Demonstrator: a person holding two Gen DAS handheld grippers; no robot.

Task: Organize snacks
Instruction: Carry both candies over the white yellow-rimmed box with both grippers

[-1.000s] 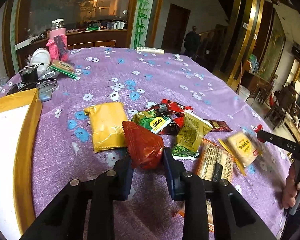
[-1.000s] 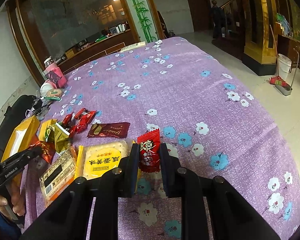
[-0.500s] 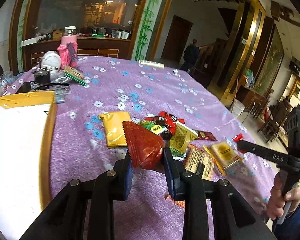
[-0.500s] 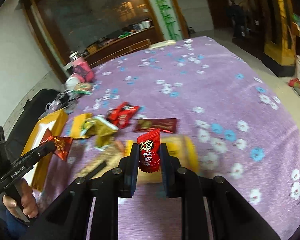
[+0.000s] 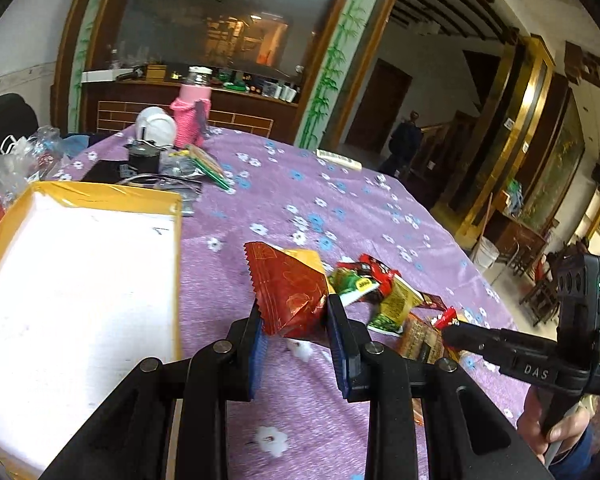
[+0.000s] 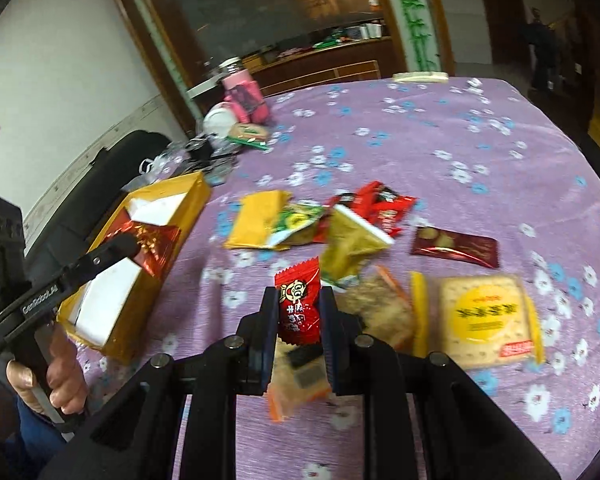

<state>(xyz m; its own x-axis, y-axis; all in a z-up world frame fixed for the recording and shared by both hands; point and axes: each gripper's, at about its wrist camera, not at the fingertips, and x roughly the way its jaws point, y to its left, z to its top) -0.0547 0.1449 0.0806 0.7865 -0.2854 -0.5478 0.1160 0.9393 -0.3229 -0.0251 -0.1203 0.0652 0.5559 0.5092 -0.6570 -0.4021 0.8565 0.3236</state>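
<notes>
My left gripper (image 5: 294, 322) is shut on a dark red foil snack packet (image 5: 288, 288), held above the purple cloth just right of the yellow-rimmed white box (image 5: 76, 272). In the right wrist view the same left gripper (image 6: 130, 244) holds that shiny red packet (image 6: 154, 246) over the box (image 6: 140, 256). My right gripper (image 6: 298, 310) is shut on a small red candy packet (image 6: 299, 300) above the snack pile (image 6: 340, 236). From the left wrist view, the right gripper (image 5: 450, 326) comes in from the right with the red candy (image 5: 444, 317) at its tip.
A flowered purple tablecloth (image 6: 440, 160) covers the table. Loose snacks include a yellow packet (image 6: 256, 220), a square cracker pack (image 6: 486, 316) and a dark red bar (image 6: 454, 246). A pink bottle (image 5: 191, 118), white cup and clutter stand at the far left corner. A person's hand (image 6: 50, 380) grips the left handle.
Both grippers have swung left toward the box with their packets still held. The box now fills more of the left wrist view, and the snack pile has slid right and lower.
</notes>
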